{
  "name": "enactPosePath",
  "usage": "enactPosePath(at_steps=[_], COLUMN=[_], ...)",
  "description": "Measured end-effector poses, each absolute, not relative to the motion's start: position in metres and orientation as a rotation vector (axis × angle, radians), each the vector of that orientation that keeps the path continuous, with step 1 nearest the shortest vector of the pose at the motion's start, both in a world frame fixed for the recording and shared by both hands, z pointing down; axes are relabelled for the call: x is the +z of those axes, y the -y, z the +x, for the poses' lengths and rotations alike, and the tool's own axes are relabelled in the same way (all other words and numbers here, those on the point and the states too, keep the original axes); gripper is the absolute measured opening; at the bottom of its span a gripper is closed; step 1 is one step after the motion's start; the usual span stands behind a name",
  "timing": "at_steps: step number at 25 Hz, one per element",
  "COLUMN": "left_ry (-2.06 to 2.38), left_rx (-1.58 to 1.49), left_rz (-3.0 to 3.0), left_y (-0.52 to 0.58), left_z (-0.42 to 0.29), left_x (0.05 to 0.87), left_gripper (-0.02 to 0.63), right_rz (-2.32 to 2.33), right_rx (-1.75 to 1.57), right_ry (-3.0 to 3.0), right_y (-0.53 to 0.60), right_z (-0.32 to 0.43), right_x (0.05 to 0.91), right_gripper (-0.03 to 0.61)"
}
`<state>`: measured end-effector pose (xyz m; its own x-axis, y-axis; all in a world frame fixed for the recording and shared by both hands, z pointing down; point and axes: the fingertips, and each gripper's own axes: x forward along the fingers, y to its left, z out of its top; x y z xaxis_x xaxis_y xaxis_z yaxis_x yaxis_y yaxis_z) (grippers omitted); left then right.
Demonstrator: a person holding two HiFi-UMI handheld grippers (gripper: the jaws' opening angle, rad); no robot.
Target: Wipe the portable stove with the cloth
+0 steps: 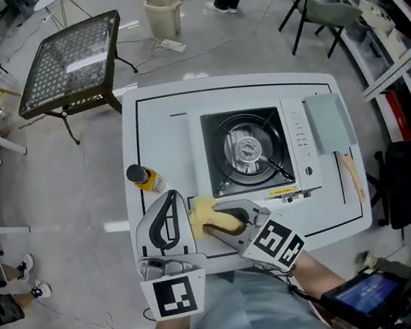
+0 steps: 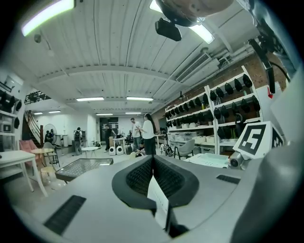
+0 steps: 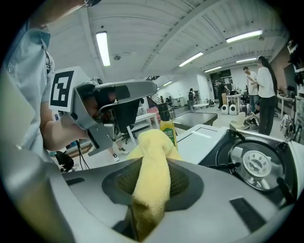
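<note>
Most of the yellow terry cloth (image 1: 204,213) lies under the right tongs (image 1: 219,222) in the head view. In the right gripper view its lower end vanishes between the jaws, and the silver-and-black portable stove (image 3: 259,166) is cut by the right edge. The near edge of the white counter (image 1: 155,121) is hidden behind the person's grey-blue shirt (image 1: 245,309). Print on the stove's yellow strip (image 1: 282,191) is too small to read.

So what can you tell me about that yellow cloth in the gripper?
The soft, towel-like yellow cloth is bunched into a thick fold and pinched between the jaws of the right gripper, its loose end bulging past them. It sits over the white table, by the front-left corner of the black-and-silver portable stove; whether it touches either is unclear.
</note>
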<state>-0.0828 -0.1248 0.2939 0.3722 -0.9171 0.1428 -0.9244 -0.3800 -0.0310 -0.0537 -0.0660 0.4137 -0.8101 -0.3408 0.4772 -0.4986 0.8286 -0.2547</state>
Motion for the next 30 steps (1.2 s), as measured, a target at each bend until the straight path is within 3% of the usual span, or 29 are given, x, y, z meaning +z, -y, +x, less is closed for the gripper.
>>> enactPosePath(at_steps=[10, 30], left_ry=[1.703, 1.759], left_rx=[0.338, 0.426], left_rz=[2.471, 2.429], left_y=[0.145, 0.117], left_z=[-0.105, -0.033], left_x=[0.342, 0.344], left_gripper=[0.018, 0.018], right_rz=[0.511, 0.642], right_rx=[0.658, 0.850], right_ry=[2.582, 2.519], right_y=[0.084, 0.071], right_z=[-0.087, 0.004], right_x=[0.450, 0.466], right_gripper=[0.130, 0.130])
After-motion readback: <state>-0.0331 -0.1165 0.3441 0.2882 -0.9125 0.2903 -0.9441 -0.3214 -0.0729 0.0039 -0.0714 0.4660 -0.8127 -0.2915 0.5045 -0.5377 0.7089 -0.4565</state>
